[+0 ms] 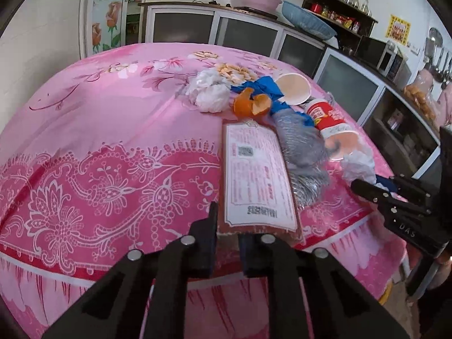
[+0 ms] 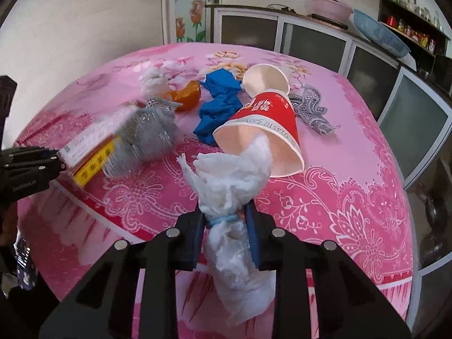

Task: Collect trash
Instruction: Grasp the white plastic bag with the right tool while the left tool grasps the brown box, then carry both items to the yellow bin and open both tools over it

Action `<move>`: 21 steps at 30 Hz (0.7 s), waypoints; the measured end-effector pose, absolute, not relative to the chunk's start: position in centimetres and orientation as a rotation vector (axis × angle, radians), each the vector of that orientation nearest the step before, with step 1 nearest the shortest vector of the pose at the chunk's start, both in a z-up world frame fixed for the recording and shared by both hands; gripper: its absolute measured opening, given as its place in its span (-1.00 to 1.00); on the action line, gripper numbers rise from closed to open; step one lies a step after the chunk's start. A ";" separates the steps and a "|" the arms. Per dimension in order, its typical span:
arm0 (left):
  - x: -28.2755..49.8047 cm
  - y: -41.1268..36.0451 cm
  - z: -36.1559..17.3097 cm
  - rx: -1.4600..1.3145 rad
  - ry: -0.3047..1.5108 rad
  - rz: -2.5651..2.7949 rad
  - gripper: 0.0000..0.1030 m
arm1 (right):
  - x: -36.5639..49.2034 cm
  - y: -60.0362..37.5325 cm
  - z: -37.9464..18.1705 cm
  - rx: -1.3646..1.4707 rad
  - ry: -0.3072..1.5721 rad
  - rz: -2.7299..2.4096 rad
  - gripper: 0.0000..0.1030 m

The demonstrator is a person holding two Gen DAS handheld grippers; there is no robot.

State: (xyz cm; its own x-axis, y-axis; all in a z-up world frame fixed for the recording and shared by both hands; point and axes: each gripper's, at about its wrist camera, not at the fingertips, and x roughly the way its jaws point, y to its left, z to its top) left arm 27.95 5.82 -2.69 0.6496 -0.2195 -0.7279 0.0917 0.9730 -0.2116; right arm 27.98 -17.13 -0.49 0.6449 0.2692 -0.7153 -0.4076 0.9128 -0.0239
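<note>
Trash lies on a table with a pink floral cloth (image 1: 107, 130). My left gripper (image 1: 227, 234) is shut on the near edge of a flat red packet with a white label (image 1: 257, 175), which sits beside a silver foil wrapper (image 1: 302, 152). My right gripper (image 2: 226, 226) is shut on a crumpled white tissue (image 2: 231, 186), held over the table's near edge. Behind it lie a red paper cup (image 2: 265, 118) on its side, a blue glove (image 2: 220, 104), an orange peel (image 2: 186, 96), another white tissue (image 2: 154, 82) and a grey patterned scrap (image 2: 310, 107).
Low cabinets with dark glass doors (image 1: 248, 34) run behind and right of the table, bearing basins (image 1: 308, 22) and a shelf of jars (image 1: 341, 2). A white wall (image 1: 42, 42) stands on the left. The cloth's frilled edge (image 1: 56, 276) hangs just below my grippers.
</note>
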 end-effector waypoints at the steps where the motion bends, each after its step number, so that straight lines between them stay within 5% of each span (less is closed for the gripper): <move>1: 27.8 5.9 -2.6 -0.165 0.845 -0.181 -0.78 | 27.8 -17.2 -0.3 -0.184 0.774 0.385 -0.51; 21: 22.6 3.7 2.0 -0.114 0.726 -0.285 -0.87 | 20.4 -23.4 4.4 -0.036 0.673 0.336 -0.50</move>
State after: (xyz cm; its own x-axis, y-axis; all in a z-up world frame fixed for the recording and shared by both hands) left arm 22.64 3.66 2.01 0.7116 -0.2954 -0.6375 0.2168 0.9554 -0.2007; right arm 20.36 -23.36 4.39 0.7299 0.2939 -0.6171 -0.3169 0.9455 0.0753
